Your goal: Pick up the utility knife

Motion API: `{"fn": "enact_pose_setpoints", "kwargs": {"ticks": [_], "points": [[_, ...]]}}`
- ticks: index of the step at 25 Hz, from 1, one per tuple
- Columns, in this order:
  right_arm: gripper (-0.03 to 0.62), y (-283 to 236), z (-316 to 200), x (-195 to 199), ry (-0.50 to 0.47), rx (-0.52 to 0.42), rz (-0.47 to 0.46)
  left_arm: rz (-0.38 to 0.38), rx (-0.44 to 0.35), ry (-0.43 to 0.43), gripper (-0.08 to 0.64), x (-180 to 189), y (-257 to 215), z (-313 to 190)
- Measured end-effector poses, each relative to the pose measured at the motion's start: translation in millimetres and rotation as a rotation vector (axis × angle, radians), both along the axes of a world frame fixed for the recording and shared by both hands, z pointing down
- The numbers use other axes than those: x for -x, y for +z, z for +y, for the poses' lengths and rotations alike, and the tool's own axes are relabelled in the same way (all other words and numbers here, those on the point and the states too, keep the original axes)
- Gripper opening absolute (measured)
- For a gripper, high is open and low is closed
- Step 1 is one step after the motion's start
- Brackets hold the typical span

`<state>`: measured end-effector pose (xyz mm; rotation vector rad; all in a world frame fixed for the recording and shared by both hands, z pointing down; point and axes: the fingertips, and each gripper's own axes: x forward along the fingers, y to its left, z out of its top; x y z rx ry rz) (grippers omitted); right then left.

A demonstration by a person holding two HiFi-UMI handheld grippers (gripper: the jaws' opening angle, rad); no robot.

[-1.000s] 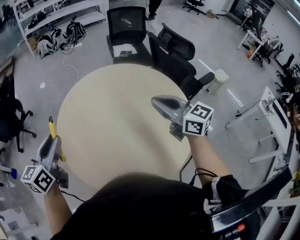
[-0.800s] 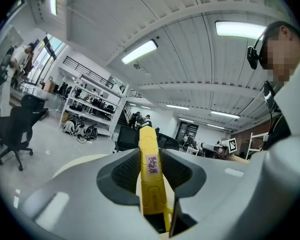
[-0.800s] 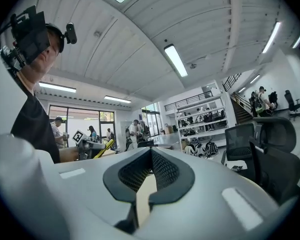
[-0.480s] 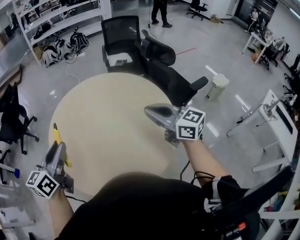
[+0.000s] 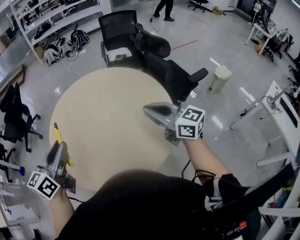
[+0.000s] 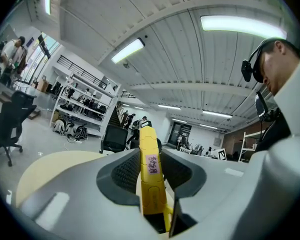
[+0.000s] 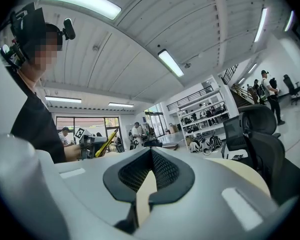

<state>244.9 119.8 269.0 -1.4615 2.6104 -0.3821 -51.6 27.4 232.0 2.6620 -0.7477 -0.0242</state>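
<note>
While left tongs [image 6: 150, 156] clamp knife [image 6: 148, 139] by handle: light, stiff, smooth plastic, likely slippery; avoid blade end. Right tongs [image 7: 150, 156] closed, empty.

Around the table [image 5: 105, 109]
Left gripper [image 5: 58, 146], utility knife [image 5: 55, 132] in it, at the left edge; right gripper [image 5: 146, 108] over the right edge; chairs [image 5: 121, 29] behind the far edge.
</note>
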Motion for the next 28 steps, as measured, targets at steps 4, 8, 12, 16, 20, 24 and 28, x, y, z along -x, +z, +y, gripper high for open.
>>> {"fn": "enact_pose_setpoints", "kwargs": {"ticks": [4,8,12,16,20,24,28], "points": [[0.014,-4,-16,37,0.027,0.000,0.021,0.021,-0.005,0.043,0.127,29,0,-23],[0.014,-19,-19,58,0.059,-0.006,0.030,0.033,-0.015,0.081,0.127,45,-8,-34],[0.014,-21,-22,80,0.088,-0.017,0.008,0.037,-0.039,0.108,0.127,65,-12,-40],[0.014,-26,-14,65,0.089,-0.013,-0.024,0.047,-0.054,0.106,0.127,52,-17,-32],[0.014,-25,-33,95,0.118,0.004,-0.054,0.073,-0.054,0.104,0.127,91,-13,-48],[0.012,-17,-39,98,0.128,0.033,-0.016,0.087,-0.037,0.098,0.126,96,-7,-52],[0.012,-13,-44,106,0.127,0.039,-0.014,0.093,-0.029,0.104,0.127,102,-2,-54]]}}
